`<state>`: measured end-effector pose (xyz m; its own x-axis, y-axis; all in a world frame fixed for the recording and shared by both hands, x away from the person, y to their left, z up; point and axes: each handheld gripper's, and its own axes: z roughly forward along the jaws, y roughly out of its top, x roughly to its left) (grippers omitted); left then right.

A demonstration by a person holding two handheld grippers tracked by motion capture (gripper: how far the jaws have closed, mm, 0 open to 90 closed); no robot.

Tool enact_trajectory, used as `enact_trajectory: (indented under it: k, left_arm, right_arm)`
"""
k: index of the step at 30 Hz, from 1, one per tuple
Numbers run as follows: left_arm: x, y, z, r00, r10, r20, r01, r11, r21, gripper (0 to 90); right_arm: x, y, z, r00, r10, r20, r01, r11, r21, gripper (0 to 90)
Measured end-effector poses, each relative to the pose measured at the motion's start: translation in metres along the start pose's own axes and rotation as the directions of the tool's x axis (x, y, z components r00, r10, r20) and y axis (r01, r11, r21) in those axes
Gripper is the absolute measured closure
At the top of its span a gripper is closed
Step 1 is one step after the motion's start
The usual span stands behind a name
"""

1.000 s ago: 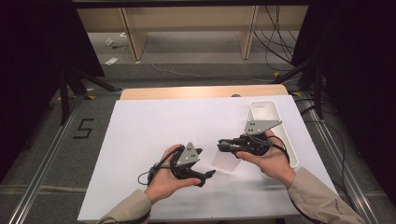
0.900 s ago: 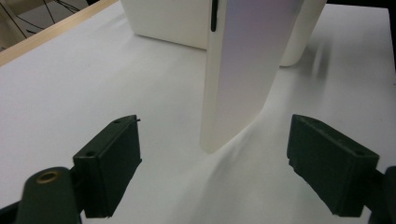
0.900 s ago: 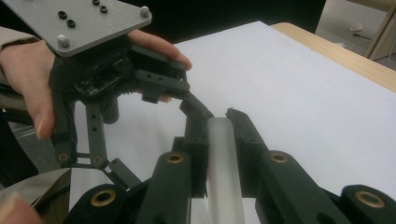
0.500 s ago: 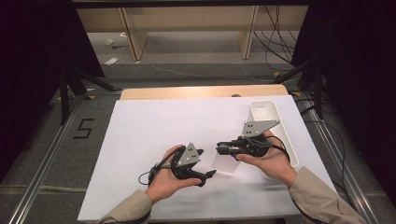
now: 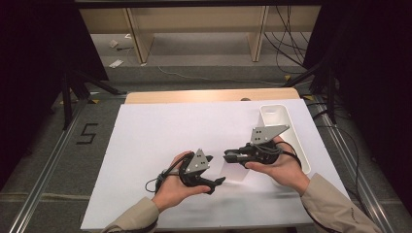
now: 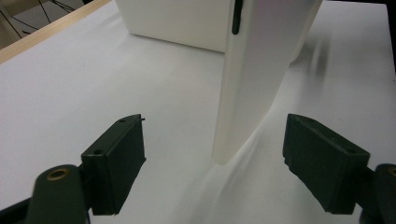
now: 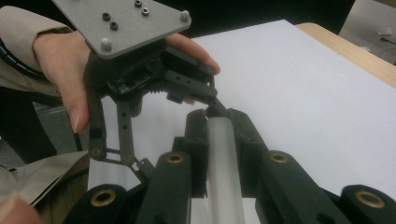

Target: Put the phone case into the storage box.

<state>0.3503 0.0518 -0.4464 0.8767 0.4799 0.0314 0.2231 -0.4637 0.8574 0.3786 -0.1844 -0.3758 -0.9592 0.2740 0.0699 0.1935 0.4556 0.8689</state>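
A: Clamping a thin white panel [image 7: 224, 158] between the jaws of the right gripper [image 5: 227, 156], fully closed on it. Held just above the white tabletop [image 5: 160, 136], near its front edge, between the two grippers.

B: And on the side of the left gripper [image 5: 216, 170]?

A: Standing wide open, with the lower end of the panel in the gap. Touching neither jaw, as seen in the left gripper view; free space on both sides.

B: Hard to see from the high view?

A: Yes, very hard. Looks there like a pale, half see-through patch against the white cover, with the edges nearly lost. Cannot tell from above how deep into the open jaws.

B: Cut off anywhere?

A: In the left gripper view, cropped by the top edge, so no full length to be seen. In the right gripper view, mostly hidden by the closed jaws and a little blurred; far end covered by a jaw tip of the left gripper.

B: Anything else near?

A: A long white tray [image 5: 291, 121] at the right side of the tabletop, just behind the right gripper, partly covered by that gripper's grey three-cornered top.
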Motion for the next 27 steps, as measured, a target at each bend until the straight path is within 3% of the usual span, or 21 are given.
enact_trajectory:
  k: [15,27]
  left_arm:
    - [0.0005,-0.0023,0.0036,1.0,0.003,0.006,-0.003,1.0,0.008,22.1]
    - [0.0011,-0.0056,0.0092,0.9993,0.017,0.035,-0.018,0.9996,0.024,29.6]
  right_arm:
    - [0.0019,0.0017,0.0002,0.9999,-0.001,-0.014,0.001,1.0,0.0,79.7]
    - [0.0025,0.0019,0.0009,0.9997,0.005,-0.023,-0.005,1.0,-0.005,79.7]
